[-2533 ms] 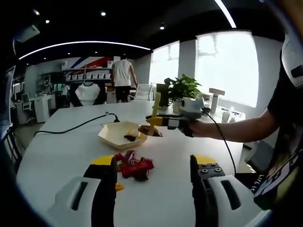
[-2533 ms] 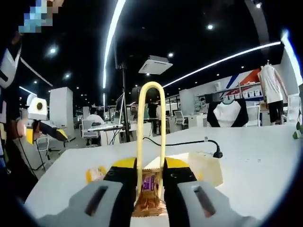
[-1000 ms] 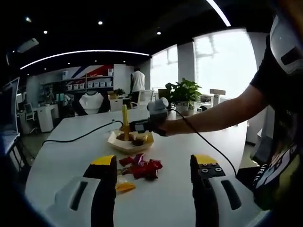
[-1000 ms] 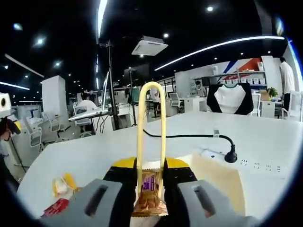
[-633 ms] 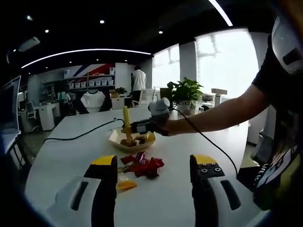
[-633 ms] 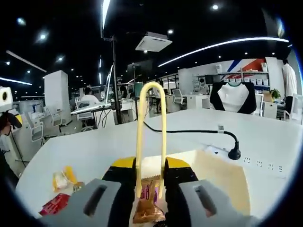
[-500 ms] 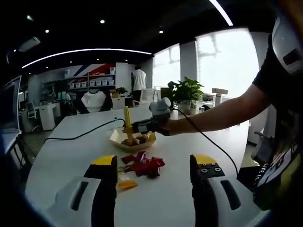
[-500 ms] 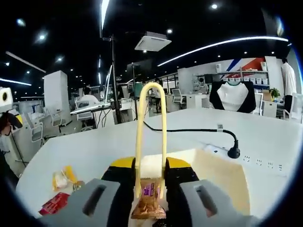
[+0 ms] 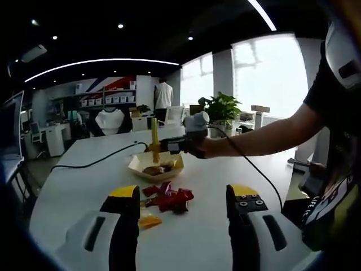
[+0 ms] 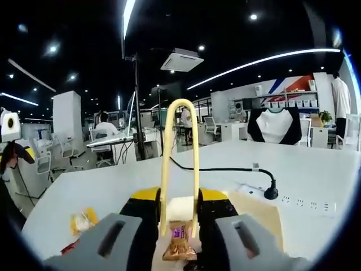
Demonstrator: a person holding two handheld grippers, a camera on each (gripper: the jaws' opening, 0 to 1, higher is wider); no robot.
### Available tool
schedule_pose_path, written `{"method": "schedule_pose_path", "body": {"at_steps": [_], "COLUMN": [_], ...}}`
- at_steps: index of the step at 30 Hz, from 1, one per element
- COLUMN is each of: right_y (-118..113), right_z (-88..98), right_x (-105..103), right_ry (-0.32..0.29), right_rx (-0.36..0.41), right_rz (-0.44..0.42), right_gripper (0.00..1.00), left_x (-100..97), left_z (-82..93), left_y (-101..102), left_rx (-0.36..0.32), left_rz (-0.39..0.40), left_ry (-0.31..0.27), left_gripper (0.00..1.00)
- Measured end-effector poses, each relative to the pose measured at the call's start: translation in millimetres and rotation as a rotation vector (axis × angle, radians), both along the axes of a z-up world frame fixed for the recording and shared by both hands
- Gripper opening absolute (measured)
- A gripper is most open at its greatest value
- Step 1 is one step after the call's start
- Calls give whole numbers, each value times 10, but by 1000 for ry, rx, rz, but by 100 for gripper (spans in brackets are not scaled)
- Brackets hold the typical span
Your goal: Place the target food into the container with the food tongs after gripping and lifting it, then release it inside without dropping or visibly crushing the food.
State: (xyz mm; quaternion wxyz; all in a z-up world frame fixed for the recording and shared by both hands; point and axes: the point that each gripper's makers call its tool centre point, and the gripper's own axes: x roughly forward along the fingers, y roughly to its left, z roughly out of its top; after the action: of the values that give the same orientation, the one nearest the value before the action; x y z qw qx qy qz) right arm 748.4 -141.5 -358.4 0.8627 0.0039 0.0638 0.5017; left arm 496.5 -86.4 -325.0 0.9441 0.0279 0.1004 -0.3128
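While the right gripper (image 10: 178, 224) stays out of reach of the pile, its jaws are clamped on the yellow food tongs (image 10: 179, 169), whose loop stands up toward the far side of the room. Between the tong tips, in the right gripper view, a small brown wrapped snack (image 10: 178, 247) sits low over the cream paper tray (image 10: 260, 217); I cannot tell whether the tips pinch it or it already lies in the tray. In the left gripper view the tongs (image 9: 154, 135) hang just above that tray (image 9: 157, 166), and brown pieces rest inside it. Nearer the left gripper (image 9: 183, 226), whose jaws stand wide apart and hold nothing, lie a heap of red wrapped snacks (image 9: 169, 198) and a yellow wrapped snack (image 9: 149, 222) on the white table (image 9: 84, 186). A black cable (image 9: 96, 158) runs across the table toward the far left, and a potted plant (image 9: 220, 107) stands at the far right. Judging from this, the release is at hand or just made. The risk is that the snack clings to a tip as the tongs rise and falls outside the tray's low wall; a tip catching the light tray could also tilt or drag it. A harder squeeze on the tongs would crumple the wrapper and the food inside.
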Motion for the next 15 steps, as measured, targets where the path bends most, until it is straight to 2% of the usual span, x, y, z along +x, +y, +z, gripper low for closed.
{"method": "schedule_pose_path", "body": {"at_steps": [9,15], "right_y": [-60,-121], "right_z": [260,344], "right_x": [-256,-367], "right_ry": [-3,-19], "right_rx": [62,78], "right_rz": [15,20], "right_gripper": [22,22], "left_x": [-7,-3], "left_z": [17,19], "left_y": [-36,-48], "left_rx": [4,0], "left_rz": [-14,-16], "left_ry": [-6,-10], "left_gripper": [67,67]}}
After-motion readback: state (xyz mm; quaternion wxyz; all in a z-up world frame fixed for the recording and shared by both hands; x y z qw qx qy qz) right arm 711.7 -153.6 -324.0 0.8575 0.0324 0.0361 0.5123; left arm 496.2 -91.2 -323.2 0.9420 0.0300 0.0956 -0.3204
